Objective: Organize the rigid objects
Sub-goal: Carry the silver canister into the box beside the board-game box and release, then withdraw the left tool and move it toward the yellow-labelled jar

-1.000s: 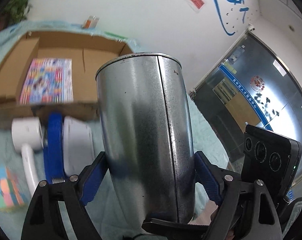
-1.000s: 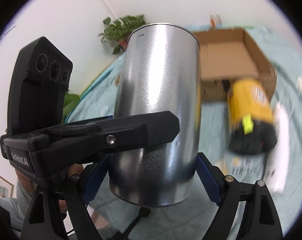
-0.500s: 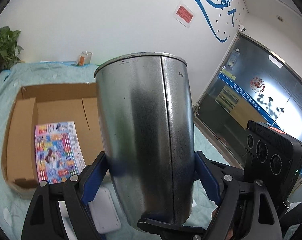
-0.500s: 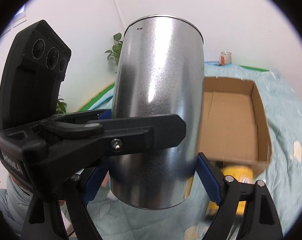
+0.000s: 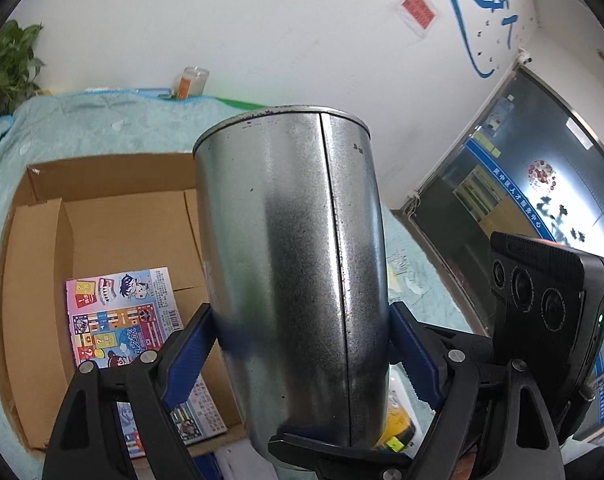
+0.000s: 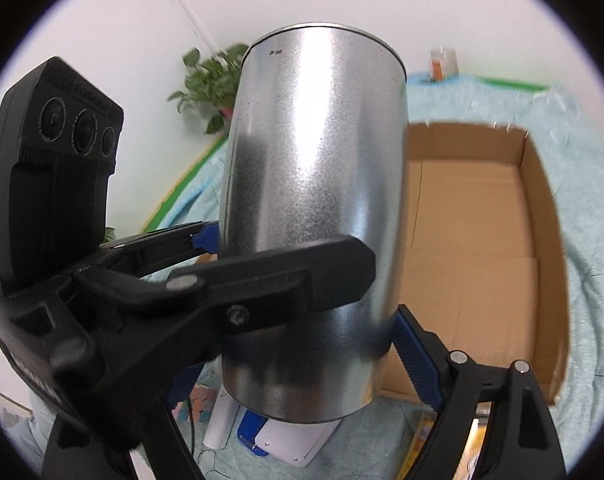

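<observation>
Now: one tin cylinder [image 5: 290, 264], two grippers clamping; one box [image 5: 114, 216], apparently one booklet [image 5: 126, 312].

question marks on colourful booklet [image 5: 122, 320] in box; wall lettering unreadable.

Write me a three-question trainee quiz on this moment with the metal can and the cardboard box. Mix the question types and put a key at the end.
1. True or false: only the right gripper grips the metal can.
2. What already lies inside the cardboard box?
A. a colourful printed booklet
B. a yellow bottle
C. nothing at all
3. Fill in: the can is held ____ (upright / lying flat) with its closed top end up.

Key
1. False. The left gripper has its jaws closed on the can's sides as well, so both hold it.
2. A. The colourful booklet lies on the box floor, seen in the left wrist view.
3. Upright, raised above the teal cloth near the box.
</observation>
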A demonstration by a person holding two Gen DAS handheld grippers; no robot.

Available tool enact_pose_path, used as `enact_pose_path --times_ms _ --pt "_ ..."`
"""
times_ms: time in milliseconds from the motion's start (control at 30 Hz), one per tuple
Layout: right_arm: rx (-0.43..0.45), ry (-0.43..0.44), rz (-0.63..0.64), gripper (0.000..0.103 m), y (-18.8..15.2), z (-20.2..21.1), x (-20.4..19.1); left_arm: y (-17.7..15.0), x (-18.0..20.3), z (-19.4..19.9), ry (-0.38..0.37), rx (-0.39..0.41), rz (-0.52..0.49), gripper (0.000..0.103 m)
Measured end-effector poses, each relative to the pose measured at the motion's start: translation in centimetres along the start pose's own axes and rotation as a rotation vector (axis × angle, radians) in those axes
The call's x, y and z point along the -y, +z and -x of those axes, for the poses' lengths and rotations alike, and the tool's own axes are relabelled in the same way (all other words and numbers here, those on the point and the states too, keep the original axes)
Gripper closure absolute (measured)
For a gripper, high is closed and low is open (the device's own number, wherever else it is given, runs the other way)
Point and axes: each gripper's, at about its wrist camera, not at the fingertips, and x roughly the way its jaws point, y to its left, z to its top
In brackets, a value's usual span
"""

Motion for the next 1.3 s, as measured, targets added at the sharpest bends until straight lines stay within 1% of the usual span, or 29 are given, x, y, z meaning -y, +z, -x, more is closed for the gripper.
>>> enact_pose_path --times_ms 200,300,467,600,700,800,900,933,1000,1067,1133,1200,1233,1300 --pt "-0.117 0.024 -0.074 0.018 0.2 -4.2 2.9 -0.1 -4.2 -4.9 -0.010 -0.076 0.085 0.019" --pt "-0.177 0.027 -0.107 0.018 -0.4 -6.6 4.4 -0.6 -6.4 -7.8 -0.017 -0.132 0.126 0.019" --pt "-0.265 0.010 -0.140 0.018 -1.4 -8.8 5.5 -1.5 -8.7 -10.8 -0.028 -0.202 0.189 0.019" --pt "-0.324 0.025 -0.179 0.018 -2.0 -9.8 6.4 -2.3 -9.1 -12.1 -0.012 -0.239 0.208 0.019" --pt "-0.343 0.049 -0.209 0.018 -2.2 -10.3 7.0 -2.2 -8.5 -12.3 0.022 -0.243 0.186 0.018" --pt "-0.357 0.044 -0.223 0.016 -2.2 -10.7 7.0 -2.4 -7.6 -12.5 0.048 -0.262 0.171 0.017" --pt "-0.339 0.023 -0.235 0.016 -2.1 -10.7 7.3 -2.9 -6.4 -10.8 0.137 -0.214 0.124 0.017" --pt "-0.309 0.002 -0.226 0.016 -2.2 -10.0 7.2 -3.1 -6.3 -10.1 0.146 -0.194 0.121 0.017" --pt "-0.265 -0.009 -0.217 0.016 -2.2 -8.4 7.1 -3.5 -6.0 -8.2 0.160 -0.137 0.113 0.017" --pt "-0.206 -0.009 -0.190 0.016 -2.6 -6.8 6.2 -4.6 -5.0 -5.3 0.202 -0.040 0.073 0.017" --pt "-0.175 -0.026 -0.183 0.016 -3.0 -5.7 5.9 -6.0 -4.0 -2.5 0.241 0.050 0.042 0.016" --pt "-0.136 -0.047 -0.136 0.016 -3.0 -5.2 5.3 -7.5 -3.1 -0.4 0.265 0.135 0.017 0.012" --pt "-0.127 -0.056 -0.124 0.016 -3.1 -5.1 5.0 -8.7 -2.7 0.9 0.290 0.186 0.018 0.010" --pt "-0.114 -0.062 -0.131 0.016 -2.5 -5.6 5.1 -10.2 -2.8 2.7 0.323 0.233 0.032 0.008"
